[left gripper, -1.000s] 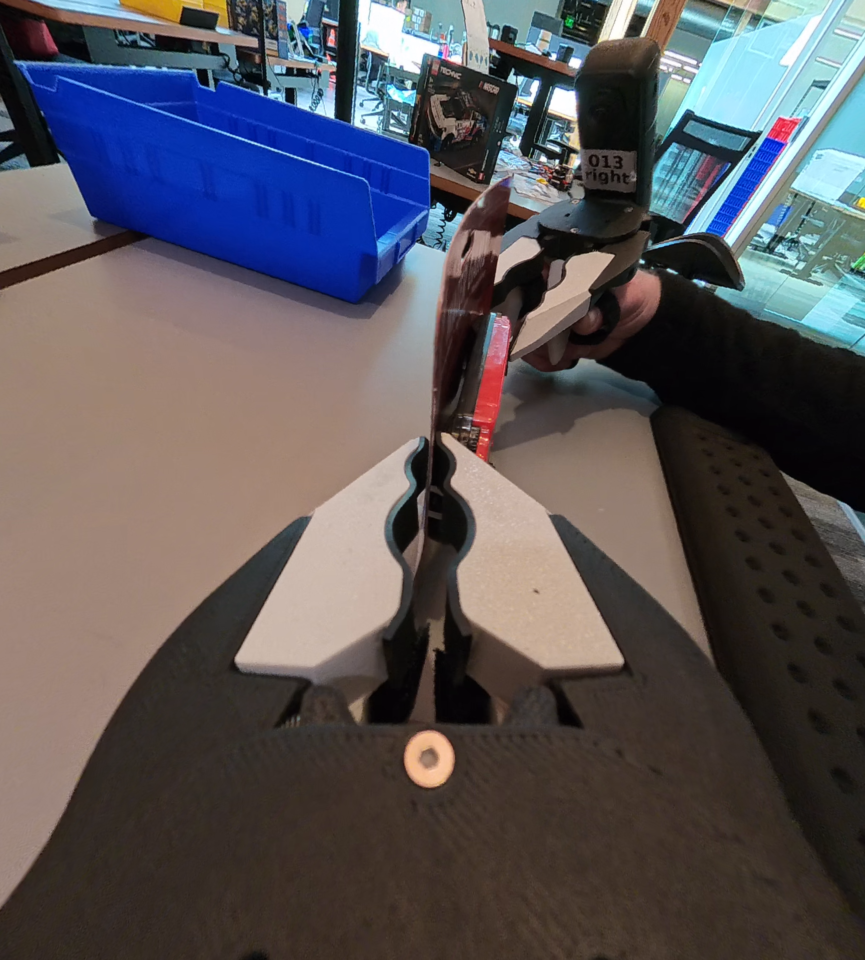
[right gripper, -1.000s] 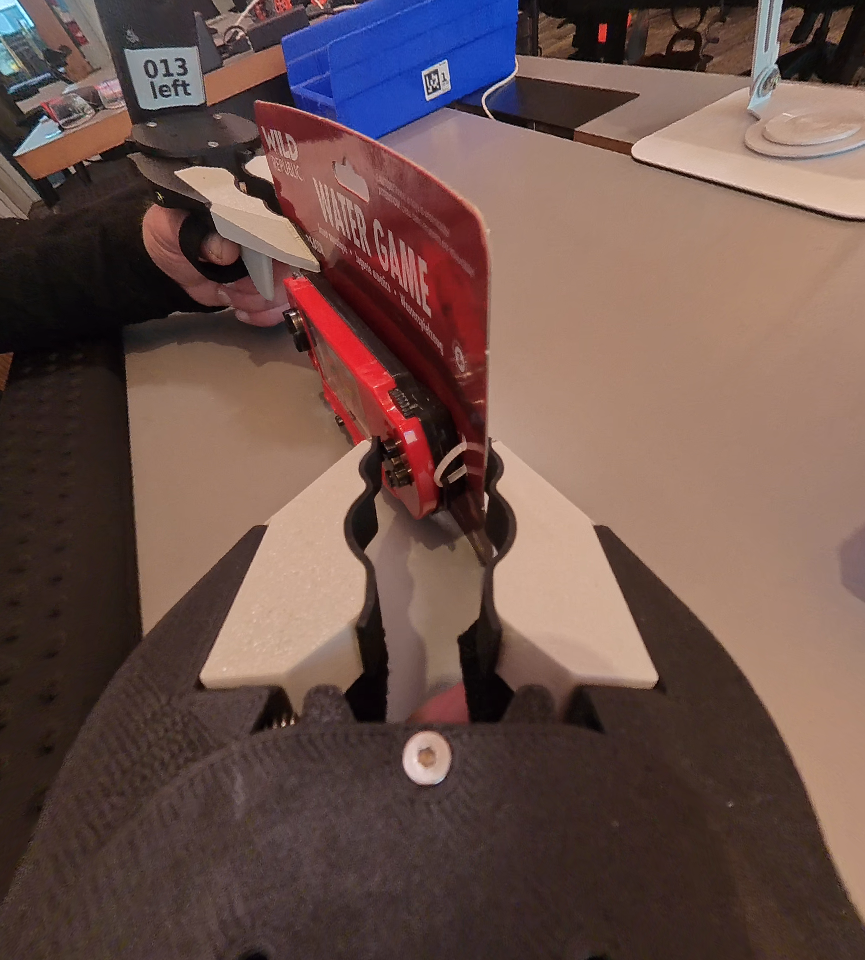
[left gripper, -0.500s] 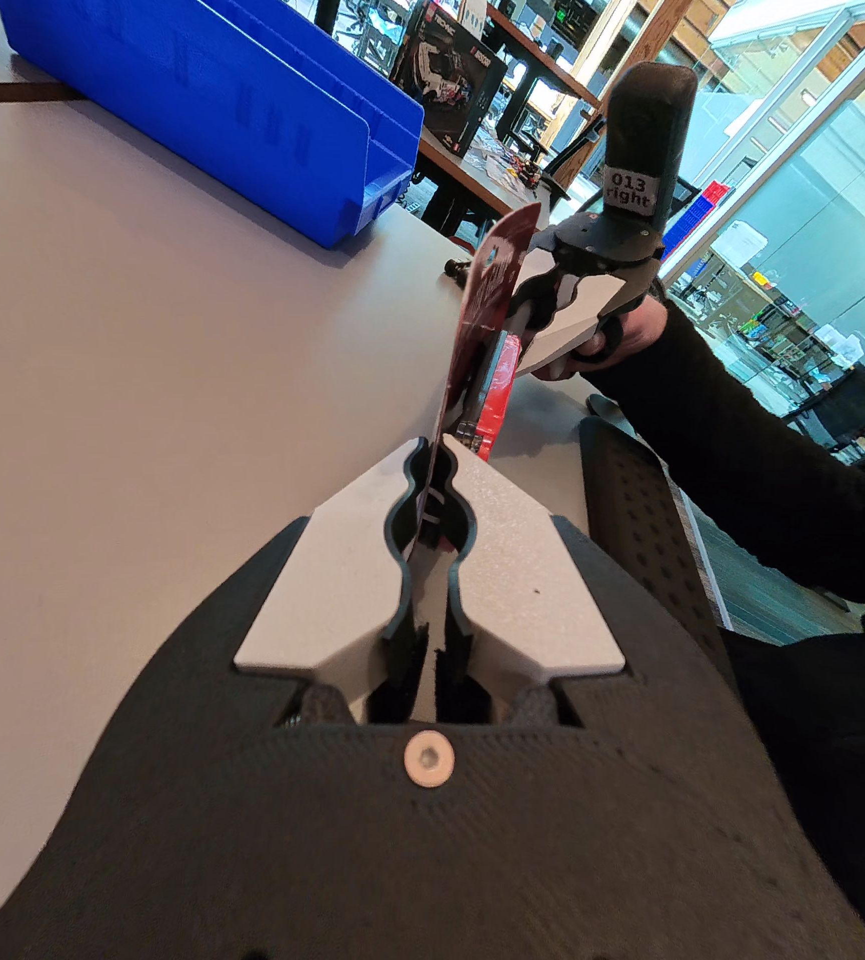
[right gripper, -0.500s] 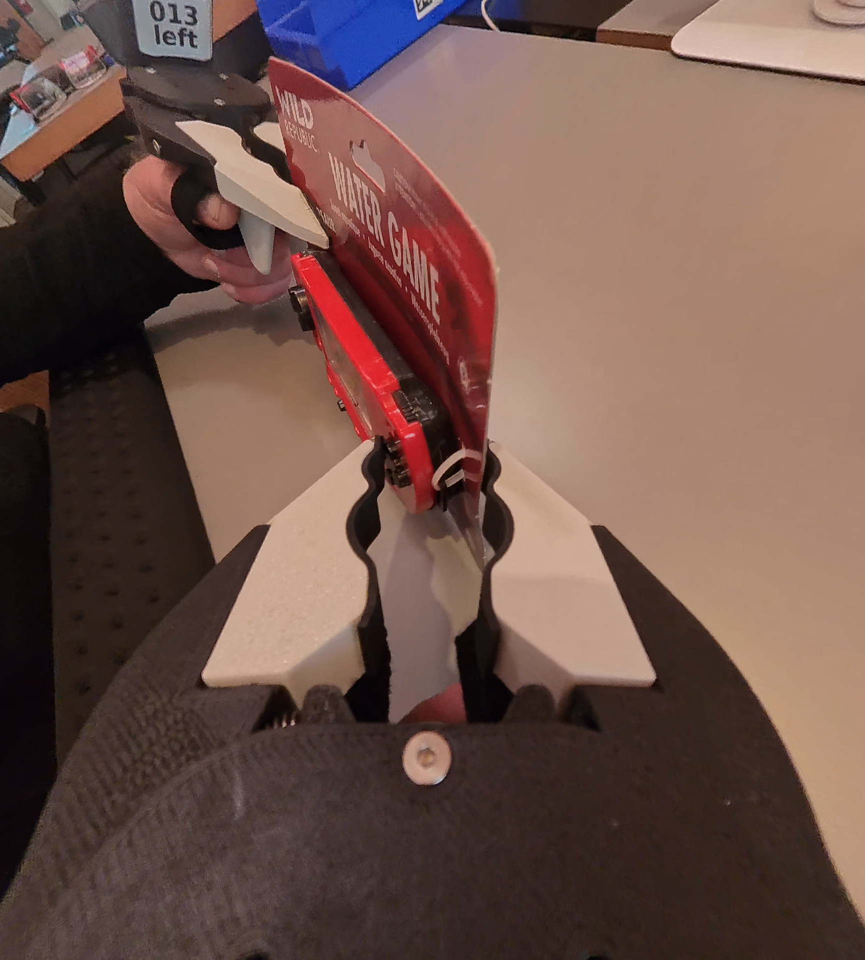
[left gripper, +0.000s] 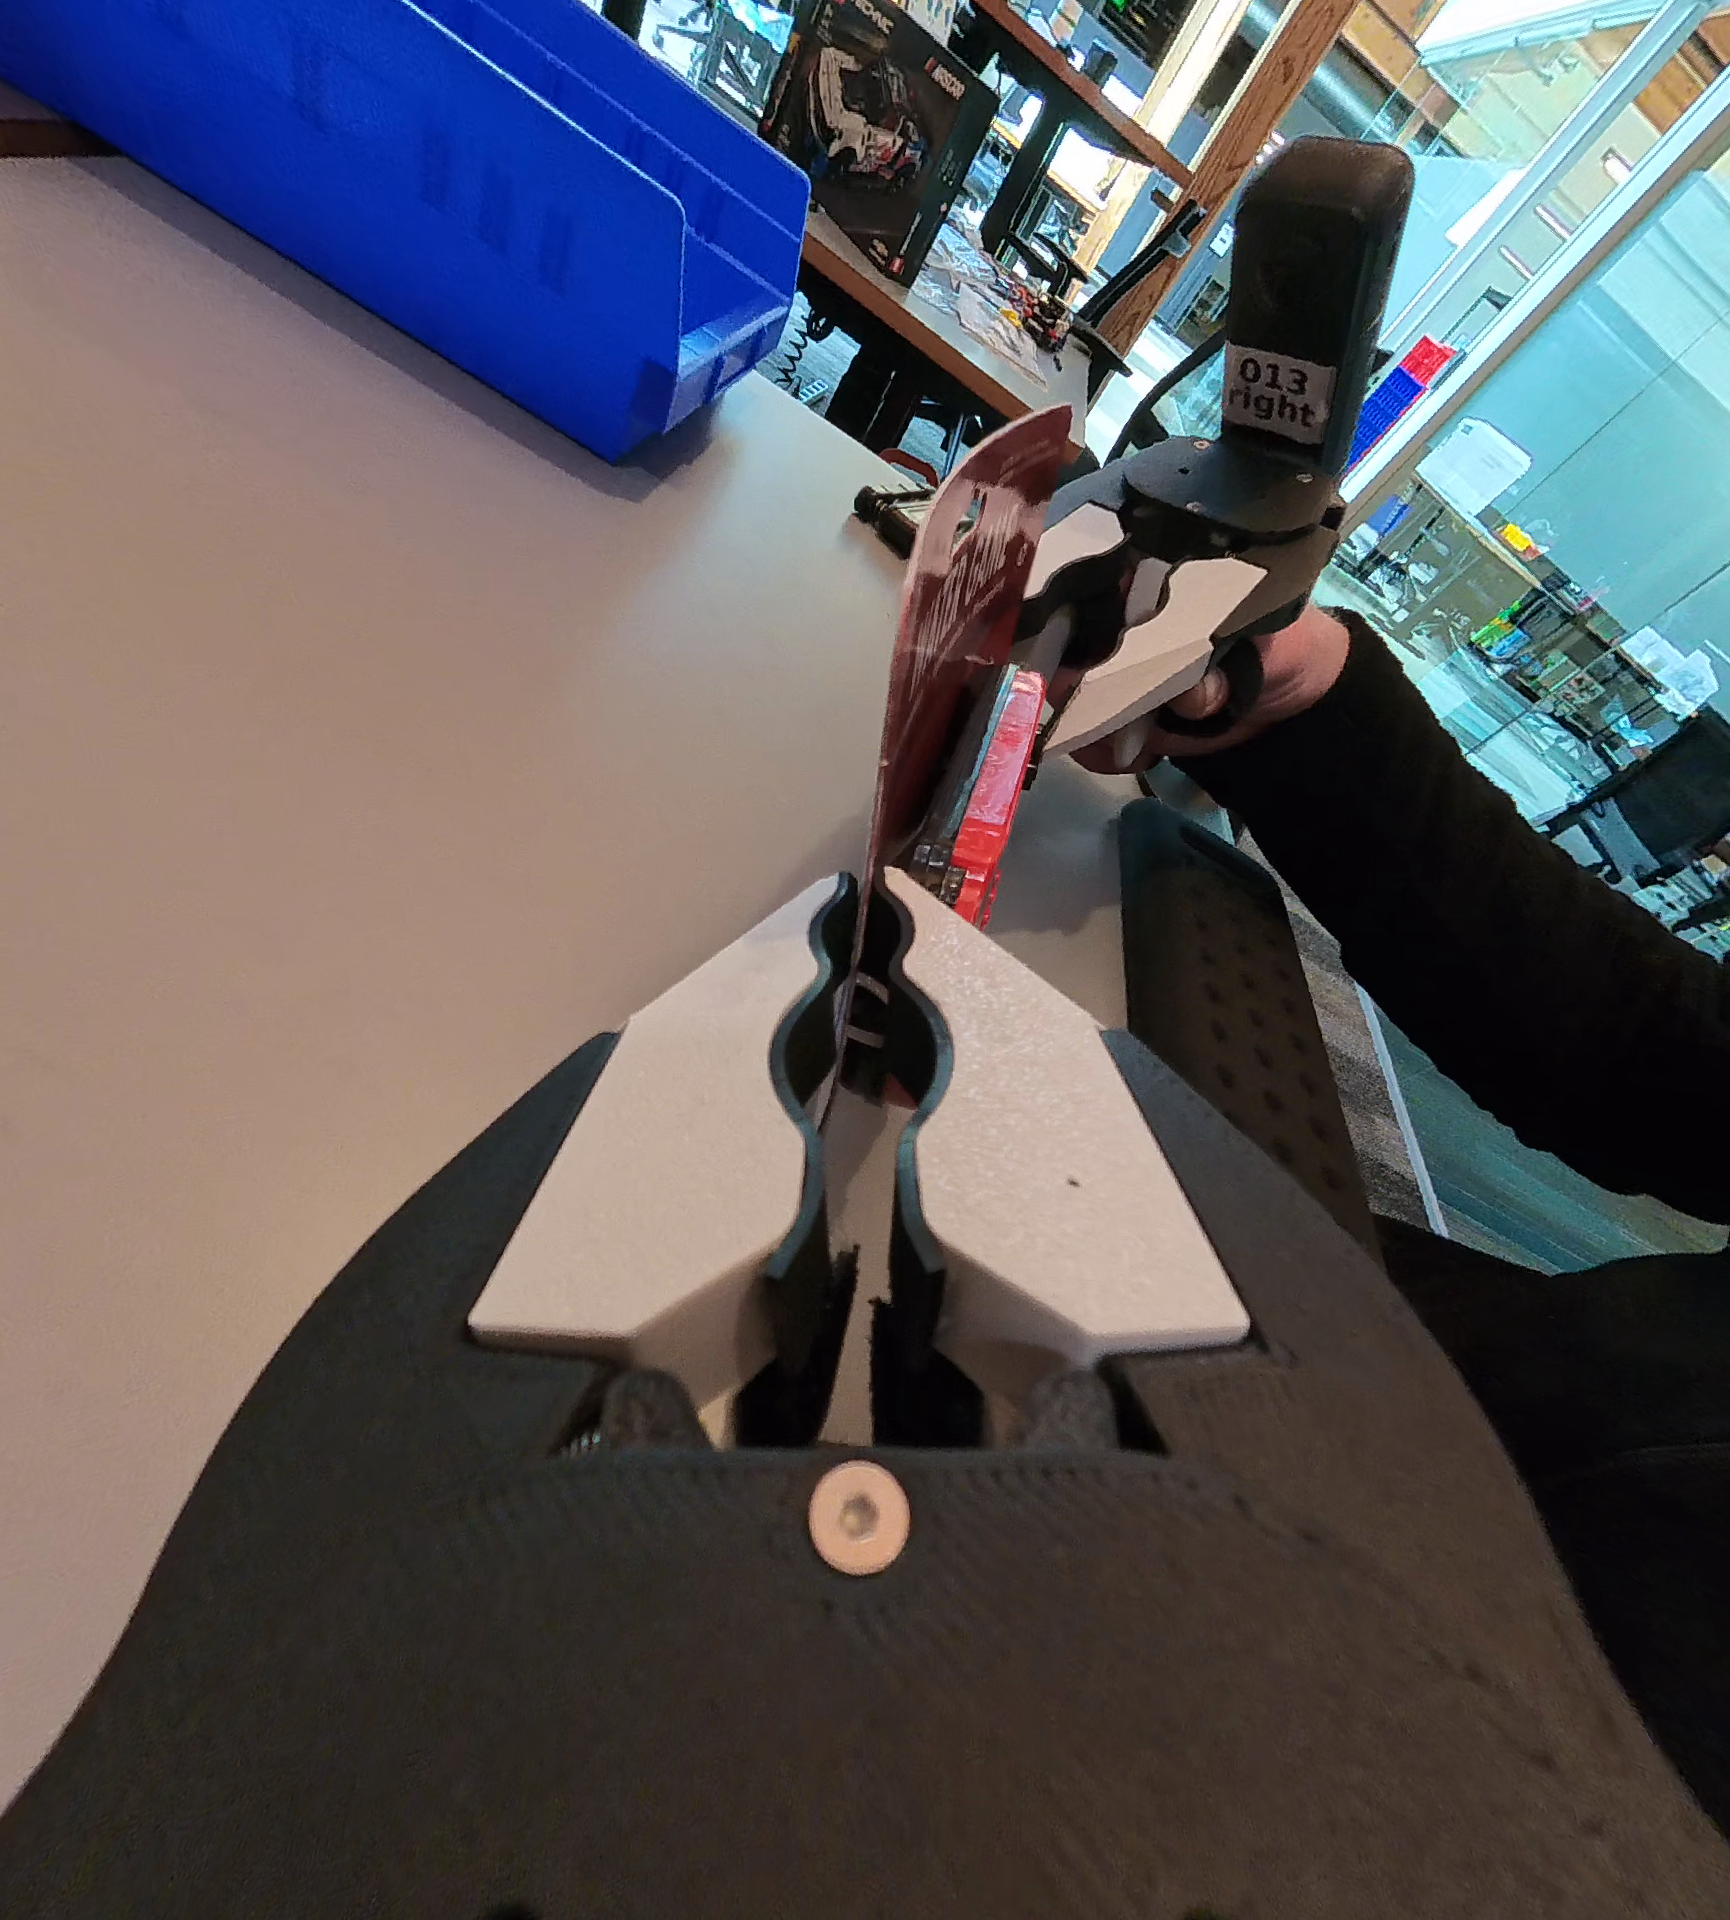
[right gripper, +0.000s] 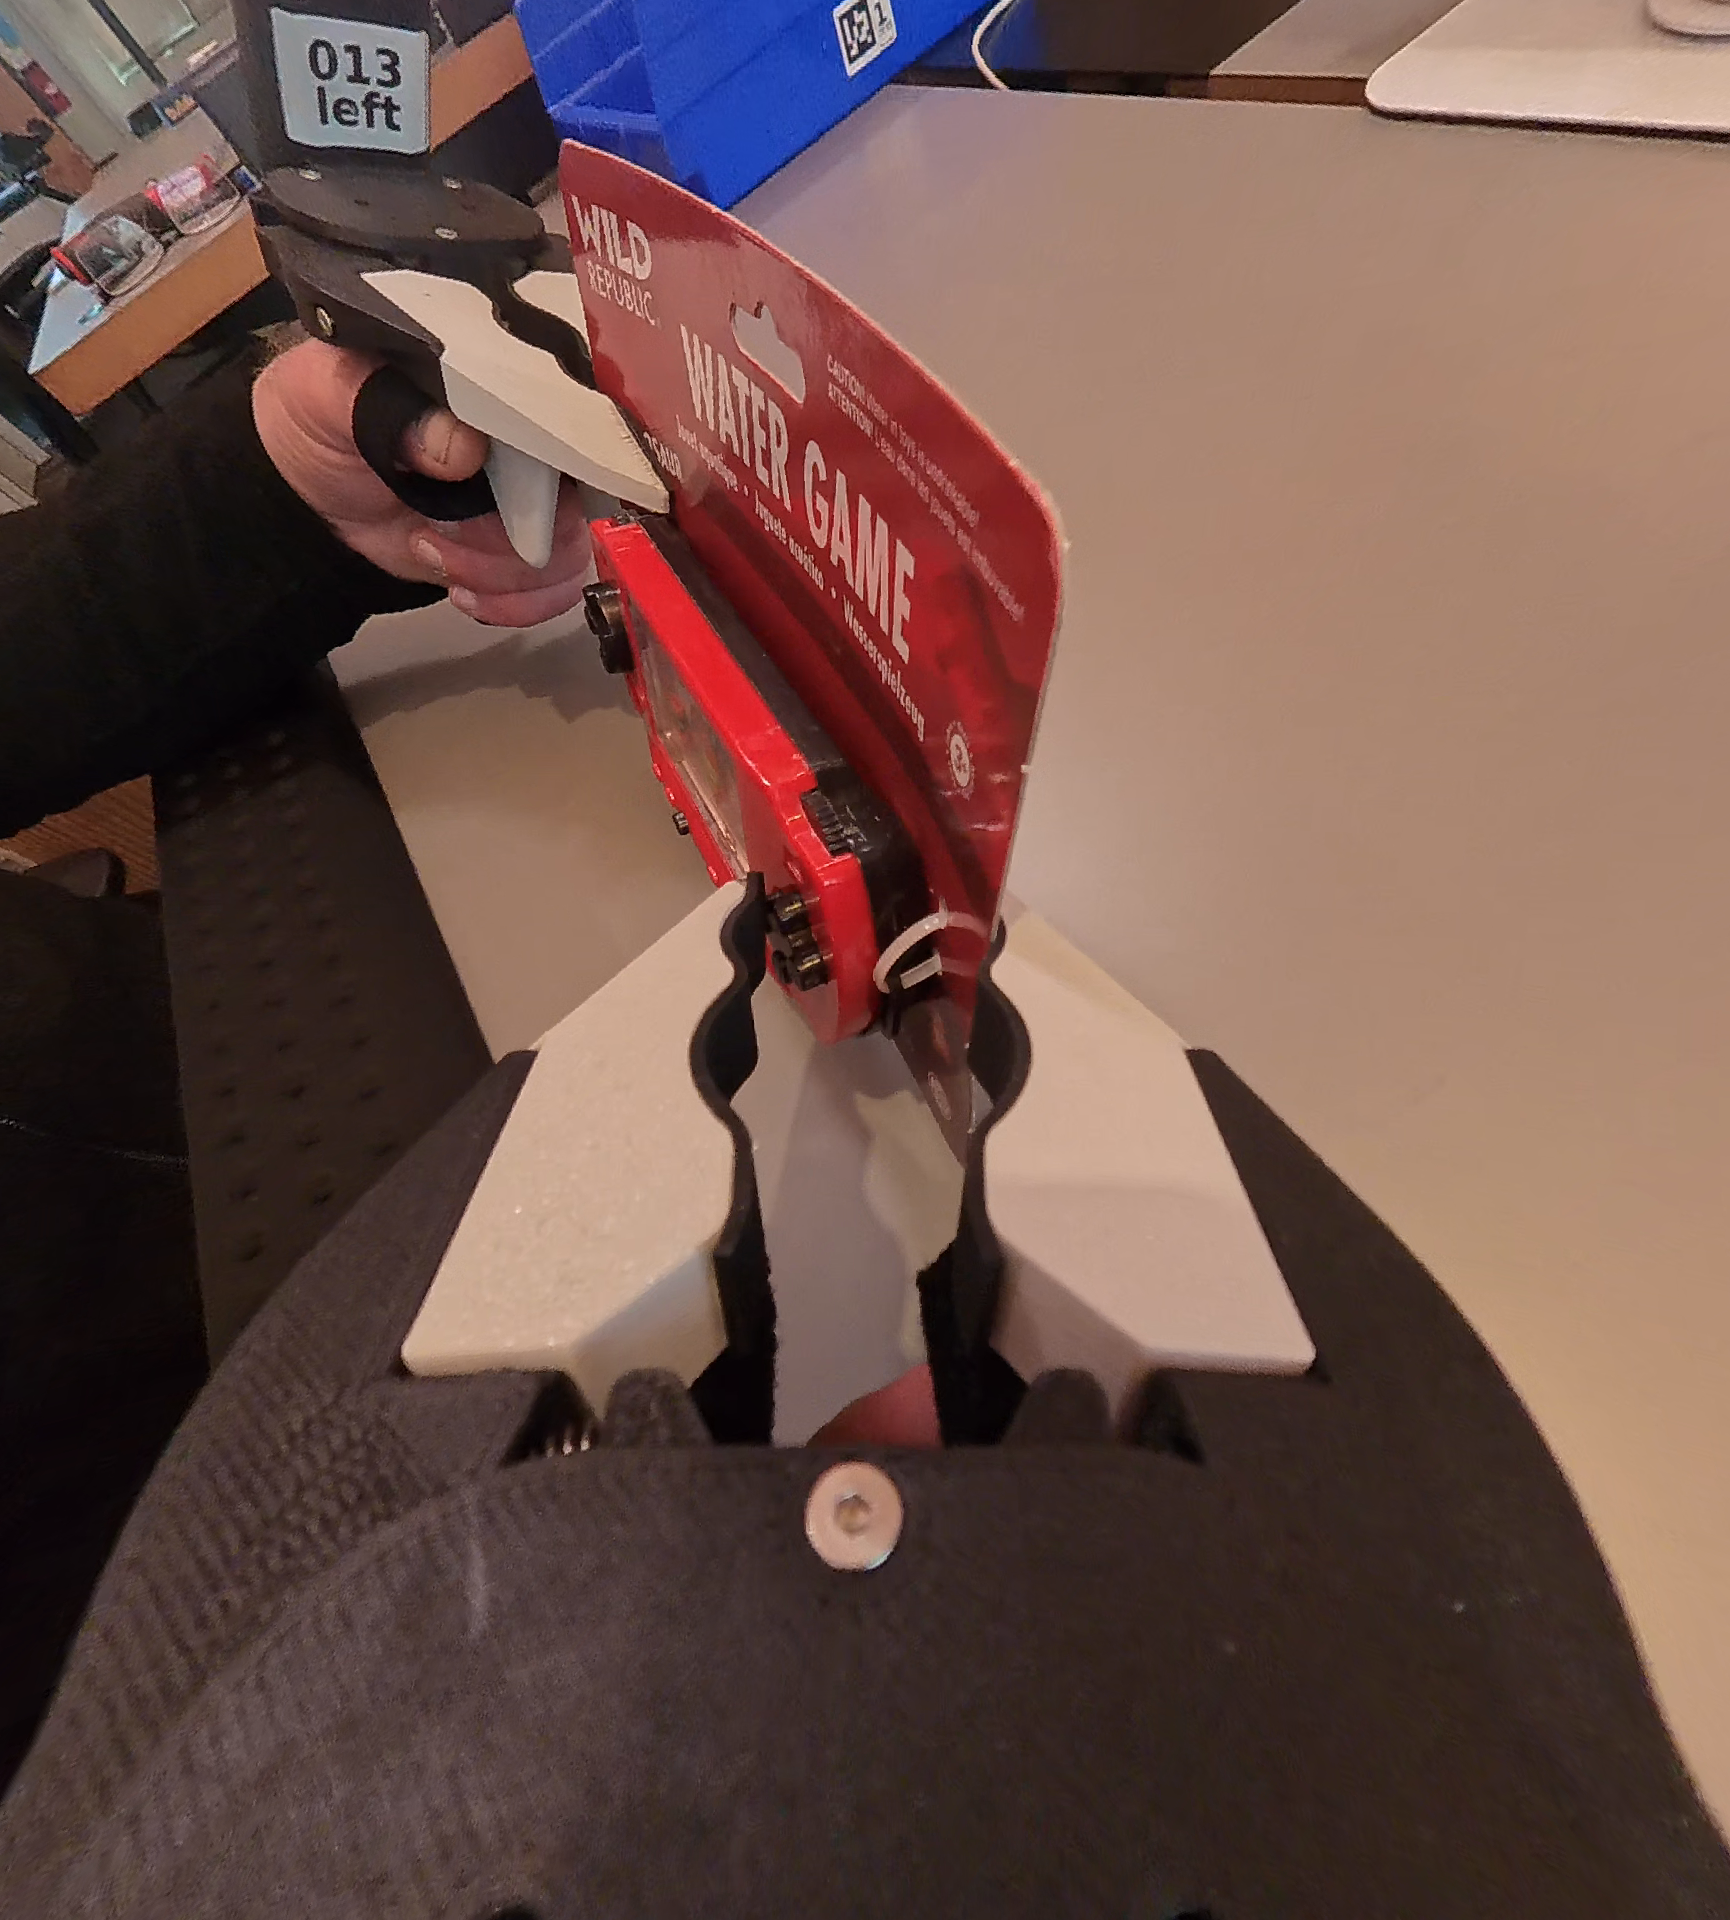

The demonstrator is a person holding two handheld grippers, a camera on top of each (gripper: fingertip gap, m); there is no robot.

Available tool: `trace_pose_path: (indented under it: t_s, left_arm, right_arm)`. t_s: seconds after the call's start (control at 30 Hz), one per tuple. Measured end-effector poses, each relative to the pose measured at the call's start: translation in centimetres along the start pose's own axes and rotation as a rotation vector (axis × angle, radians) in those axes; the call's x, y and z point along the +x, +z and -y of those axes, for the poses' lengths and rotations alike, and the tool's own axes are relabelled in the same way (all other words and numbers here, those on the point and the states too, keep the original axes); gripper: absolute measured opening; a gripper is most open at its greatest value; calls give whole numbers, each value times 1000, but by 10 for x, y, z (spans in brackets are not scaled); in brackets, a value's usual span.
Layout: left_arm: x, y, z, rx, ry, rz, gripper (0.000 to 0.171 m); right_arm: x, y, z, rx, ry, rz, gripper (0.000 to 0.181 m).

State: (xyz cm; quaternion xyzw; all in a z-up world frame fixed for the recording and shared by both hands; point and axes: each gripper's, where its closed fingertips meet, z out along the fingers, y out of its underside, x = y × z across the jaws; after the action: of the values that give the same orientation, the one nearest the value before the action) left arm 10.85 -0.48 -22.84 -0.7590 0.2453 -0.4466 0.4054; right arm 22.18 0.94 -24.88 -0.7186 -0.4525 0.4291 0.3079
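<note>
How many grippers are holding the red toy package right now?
2. The left gripper pinches one end of the red toy package; the right gripper clamps the opposite end, over the grey table.

A plain grey surface (left gripper: 341, 727) is being seen in both views, its near edge running beside a dark perforated chair part. A blue plastic bin (left gripper: 404, 197) is being carried on it toward its far side. In the right wrist view, a pale flat mat (right gripper: 1609, 94) is being borne at its far corner, well apart from the bin (right gripper: 736, 83), a dark strip lying between them.
</note>
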Motion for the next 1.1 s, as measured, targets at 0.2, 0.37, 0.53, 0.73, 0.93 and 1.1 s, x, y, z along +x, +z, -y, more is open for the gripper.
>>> trace_pose_path:
  t_s: [0.2,0.37,0.53,0.73,0.93,1.1]
  left_arm:
    - [6,-1,-7,-3,1,-3,0]
    - [11,-2,-9,-2,5,-5,0]
    - [14,-3,-10,-3,4,-5,0]
    - [15,-3,-11,-8,5,-7,0]
    - [16,-2,-13,-13,7,-9,0]
    - [17,-3,-14,-12,10,-3,0]
  right_arm:
    - [-8,-2,-7,1,-1,-5,35]
    - [-13,-4,-8,9,-1,-9,36]
    - [-18,-5,-9,7,-4,-6,35]
    - [-20,-6,-10,8,-10,-15,34]
    - [-21,-4,-15,10,-12,-15,31]
    - [-22,-4,-16,9,-15,-15,30]
